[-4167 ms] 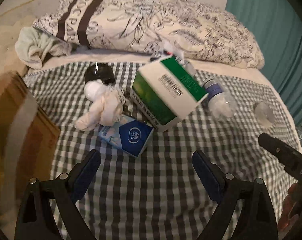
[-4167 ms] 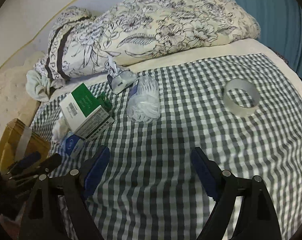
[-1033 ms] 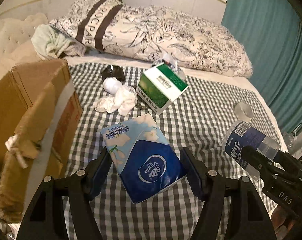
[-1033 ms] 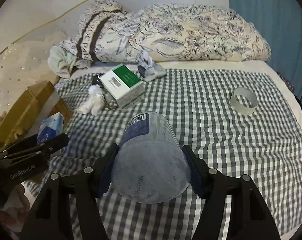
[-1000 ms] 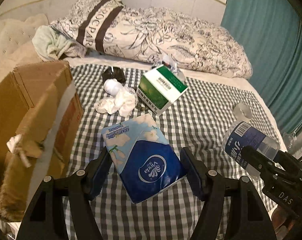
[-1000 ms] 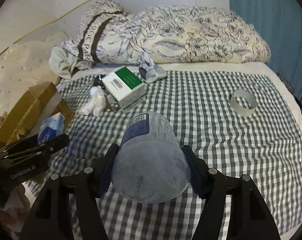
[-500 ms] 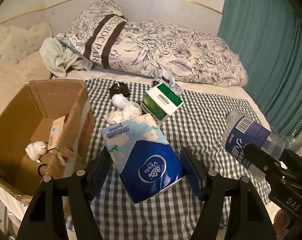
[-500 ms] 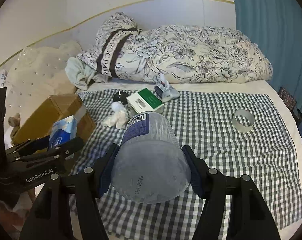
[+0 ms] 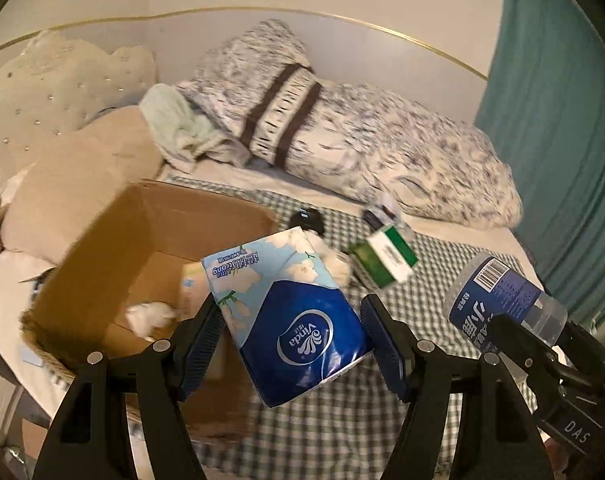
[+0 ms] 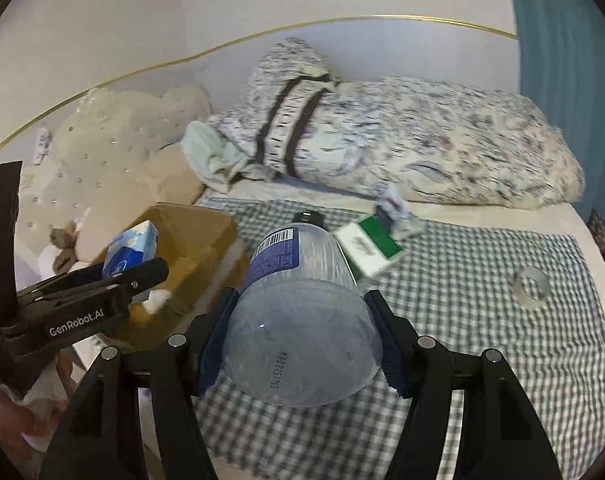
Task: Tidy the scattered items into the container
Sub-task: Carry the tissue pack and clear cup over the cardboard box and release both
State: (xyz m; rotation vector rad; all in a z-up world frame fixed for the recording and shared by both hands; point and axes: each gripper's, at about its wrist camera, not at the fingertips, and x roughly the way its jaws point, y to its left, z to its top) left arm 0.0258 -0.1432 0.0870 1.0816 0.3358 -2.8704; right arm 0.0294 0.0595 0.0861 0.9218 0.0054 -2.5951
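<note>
I have the left gripper (image 9: 292,338) clamped on a blue tissue pack (image 9: 290,316), its pads pressing both sides, and the pack hangs in the air just beside the open cardboard box (image 9: 154,240), near its right-hand wall but not yet over the opening. My right gripper (image 10: 300,334) pinches a plastic bottle (image 10: 298,304) across its body, base toward the camera and dark cap pointing away, raised above the checked blanket (image 10: 482,280) and well short of the box. A white crumpled wad and a small carton already lie in the box; a green and white carton (image 9: 384,260), a tape ring (image 10: 530,284), a dark round thing and some crumpled white bits are left on the bed. My worries: the tissue pack is soft and gripped only around its lower half, so I judge it could sag or slip if I swing it fast. The box wall nearest me looks bent and frayed, and I could catch it with the pack or a finger and tip the box toward the bed edge. The bottle is smooth and round, so a loose squeeze could let it slide out nose first. With both grippers heading to one opening, they might also bump each other.
</note>
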